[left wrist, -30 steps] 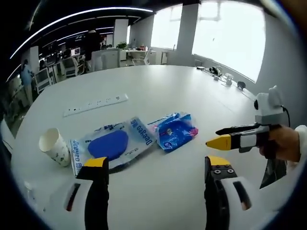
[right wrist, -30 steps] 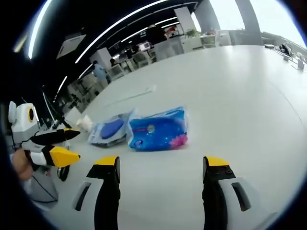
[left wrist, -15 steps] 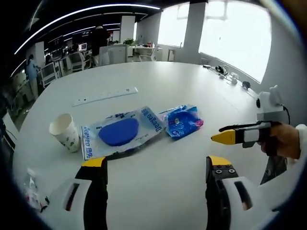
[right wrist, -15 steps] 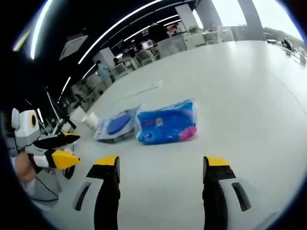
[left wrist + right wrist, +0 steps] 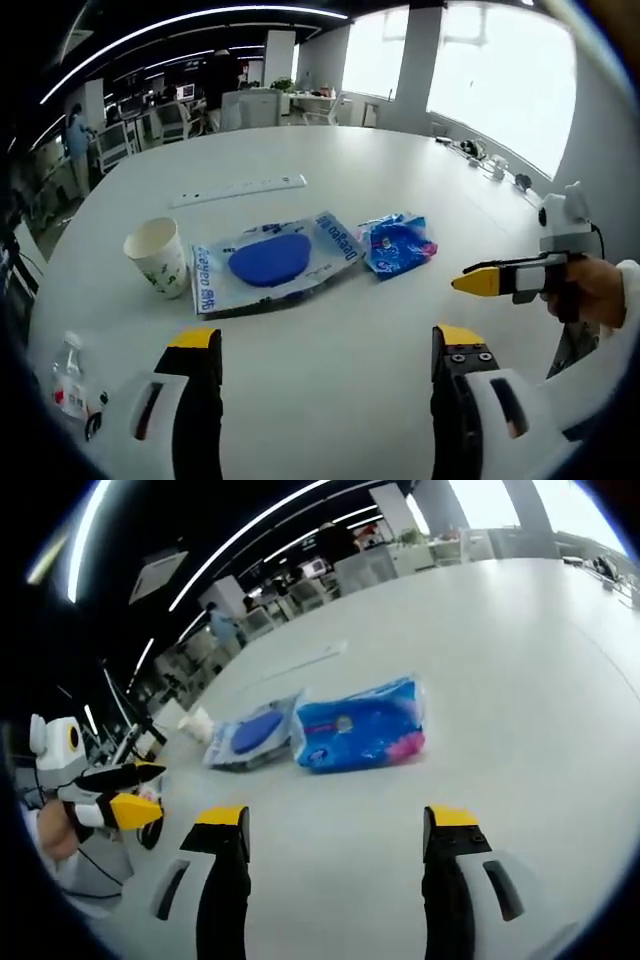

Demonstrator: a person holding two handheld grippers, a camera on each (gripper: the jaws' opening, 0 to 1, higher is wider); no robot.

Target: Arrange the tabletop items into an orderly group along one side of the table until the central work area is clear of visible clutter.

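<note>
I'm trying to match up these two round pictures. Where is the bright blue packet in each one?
Left gripper view: the blue packet lies right of centre.
Right gripper view: the same packet lies at centre.
Shared landmark: the clear bag with a blue oval right beside it.

"Deeyeo" on clear packet [image 5: 275, 265]

My left gripper [image 5: 325, 350] hangs over the white bench [image 5: 400, 170], its yellow-tipped fingers [image 5: 196, 340] spread wide with nothing between them. Ahead lie a paper cup [image 5: 158, 255], upright, just beside a clear packet with a blue pad [image 5: 270, 262], and next to that a crumpled blue wrapper [image 5: 397, 243]. A white power strip [image 5: 238, 188] lies farther back. A small bottle [image 5: 68, 375] sits near my left finger. My right gripper [image 5: 520, 278] comes in from the right, hand [image 5: 592, 293] around it.
</note>
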